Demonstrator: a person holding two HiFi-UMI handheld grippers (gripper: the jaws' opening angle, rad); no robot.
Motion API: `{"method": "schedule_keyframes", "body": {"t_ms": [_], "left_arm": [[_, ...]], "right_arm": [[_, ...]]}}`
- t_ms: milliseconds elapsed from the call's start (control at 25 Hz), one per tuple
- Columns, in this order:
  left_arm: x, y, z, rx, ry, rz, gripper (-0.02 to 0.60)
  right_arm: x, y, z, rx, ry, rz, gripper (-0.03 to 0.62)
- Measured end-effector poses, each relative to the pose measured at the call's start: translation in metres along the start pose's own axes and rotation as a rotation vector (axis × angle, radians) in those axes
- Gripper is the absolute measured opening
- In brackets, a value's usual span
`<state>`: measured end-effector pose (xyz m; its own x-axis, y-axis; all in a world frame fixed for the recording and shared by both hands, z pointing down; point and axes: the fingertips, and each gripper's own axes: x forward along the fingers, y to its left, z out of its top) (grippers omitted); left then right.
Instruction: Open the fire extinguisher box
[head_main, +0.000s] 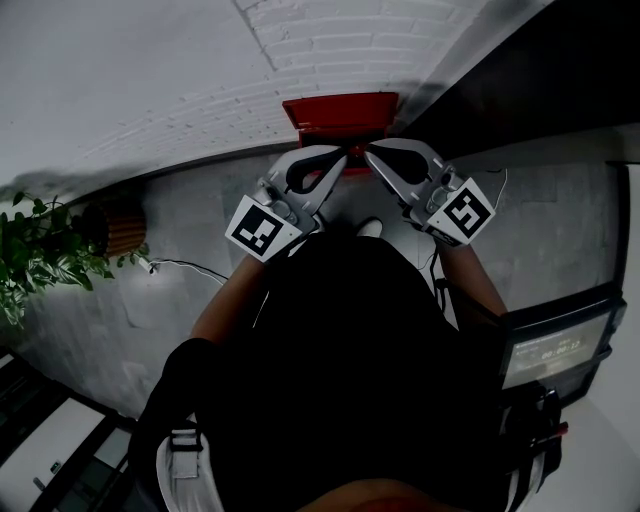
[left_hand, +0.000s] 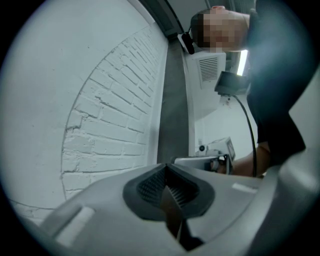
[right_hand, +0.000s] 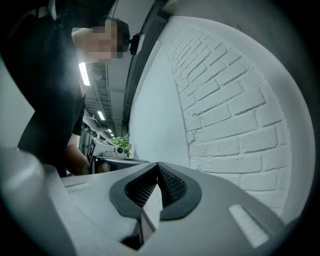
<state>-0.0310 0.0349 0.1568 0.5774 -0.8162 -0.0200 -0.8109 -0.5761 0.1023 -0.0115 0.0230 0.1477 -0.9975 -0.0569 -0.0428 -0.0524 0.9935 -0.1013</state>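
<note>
The red fire extinguisher box (head_main: 338, 110) stands on the floor against the white brick wall (head_main: 330, 40), its lid down. In the head view my left gripper (head_main: 341, 156) and right gripper (head_main: 369, 153) are held level just in front of the box, tips turned toward each other and nearly meeting. Both are shut with nothing between the pads. The left gripper view shows its closed jaws (left_hand: 167, 169), the brick wall (left_hand: 115, 115) and the right gripper (left_hand: 212, 159) beyond. The right gripper view shows closed jaws (right_hand: 158, 166) beside the brick wall (right_hand: 235, 110). The box is hidden in both gripper views.
A leafy potted plant (head_main: 40, 250) and a wicker pot (head_main: 122, 228) stand at the left, with a thin cable (head_main: 185, 268) on the grey floor. A dark wall panel (head_main: 530, 70) rises at the right. A device with a screen (head_main: 555, 350) is at the person's right side.
</note>
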Motion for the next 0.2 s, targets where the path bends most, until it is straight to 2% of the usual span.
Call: {"method": "schedule_keyframes", "body": {"t_ms": [200], "left_arm": [[0.0020,-0.0035,-0.0017,0.000,0.003,-0.013,0.000]], "right_arm": [[-0.0003,0.0003,-0.0025,0.003,-0.007,-0.001,0.009]]}}
